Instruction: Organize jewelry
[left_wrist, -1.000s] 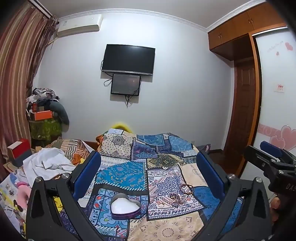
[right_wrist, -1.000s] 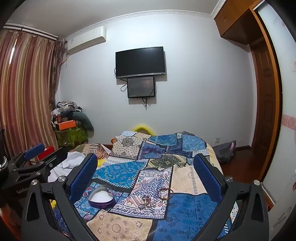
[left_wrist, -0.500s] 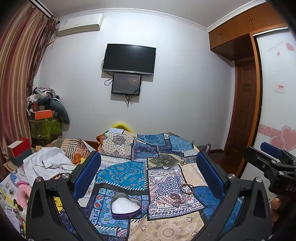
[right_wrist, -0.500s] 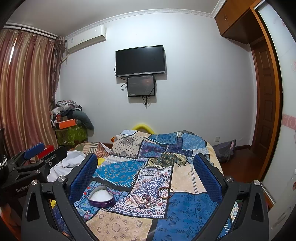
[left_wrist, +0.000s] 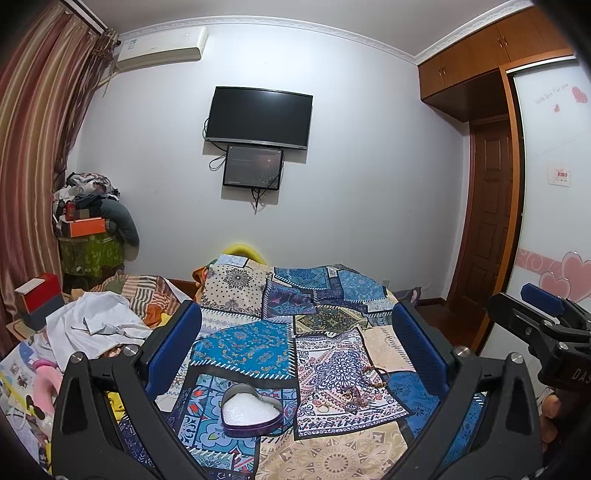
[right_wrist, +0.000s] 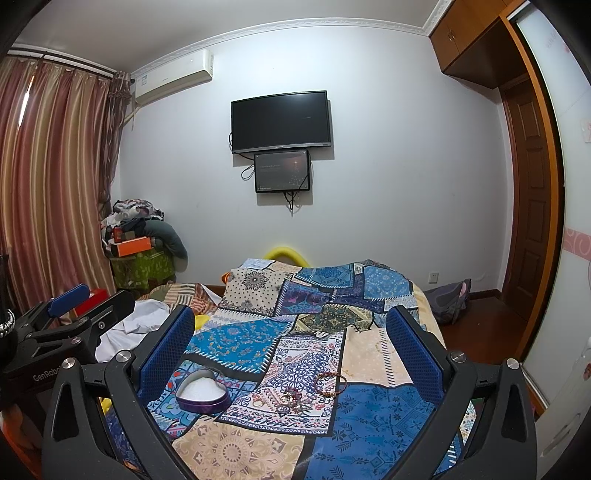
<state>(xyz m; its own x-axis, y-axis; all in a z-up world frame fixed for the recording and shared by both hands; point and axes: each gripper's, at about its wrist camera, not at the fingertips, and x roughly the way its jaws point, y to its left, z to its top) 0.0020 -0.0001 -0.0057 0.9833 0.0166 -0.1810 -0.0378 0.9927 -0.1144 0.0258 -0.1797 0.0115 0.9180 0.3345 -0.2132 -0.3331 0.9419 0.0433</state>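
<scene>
Above, both grippers (left_wrist: 295, 332) (right_wrist: 291, 332) gape (jewelry (right_wrist: 295, 400) untouched)

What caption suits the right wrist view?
Open right gripper above a patchwork bedspread, heart-shaped box and loose jewelry ahead.

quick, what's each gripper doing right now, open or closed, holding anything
Left gripper: open, holding nothing, above the patchwork bedspread.
Right gripper: open, holding nothing.
</scene>
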